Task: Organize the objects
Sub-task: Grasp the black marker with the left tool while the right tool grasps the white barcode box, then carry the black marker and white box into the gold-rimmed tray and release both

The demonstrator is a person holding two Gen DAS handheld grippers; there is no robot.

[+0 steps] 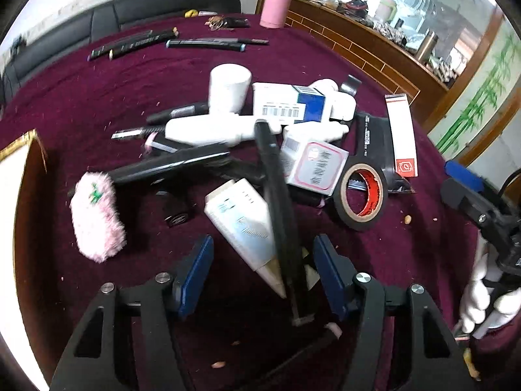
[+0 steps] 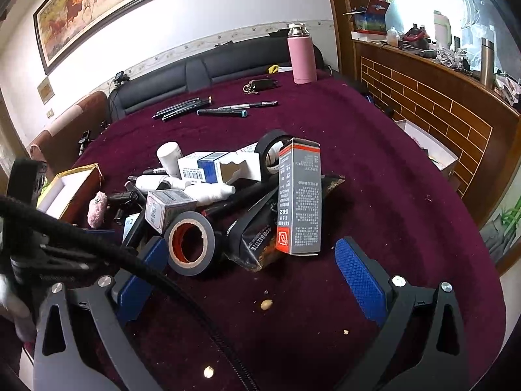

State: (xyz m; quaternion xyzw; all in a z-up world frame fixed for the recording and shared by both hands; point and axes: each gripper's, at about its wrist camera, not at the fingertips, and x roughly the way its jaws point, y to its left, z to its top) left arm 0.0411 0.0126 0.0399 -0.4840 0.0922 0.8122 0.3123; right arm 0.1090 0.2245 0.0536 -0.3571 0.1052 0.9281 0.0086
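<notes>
A jumbled pile lies on the maroon cloth [image 1: 97,97]: white bottles [image 1: 228,88], small boxes [image 1: 312,166], a black tape roll [image 1: 361,195], a pink fluffy piece [image 1: 96,215] and a white tube [image 1: 241,218]. My left gripper [image 1: 263,273] is open. A blurred black marker [image 1: 276,195] slants between its blue pads, close to the right pad [image 1: 329,270] and clear of the left one. My right gripper [image 2: 250,280] stands wide open with nothing between its fingers. Just ahead of it are the tape roll [image 2: 190,247], a black packet [image 2: 257,238] and an upright grey box [image 2: 299,198].
Several markers [image 1: 136,42] lie in a row at the far side, near a key pouch [image 2: 260,84] and a pink flask [image 2: 301,58]. An open red box with a white lining [image 2: 65,189] sits left of the pile. A gloved hand [image 1: 488,293] holds the right gripper.
</notes>
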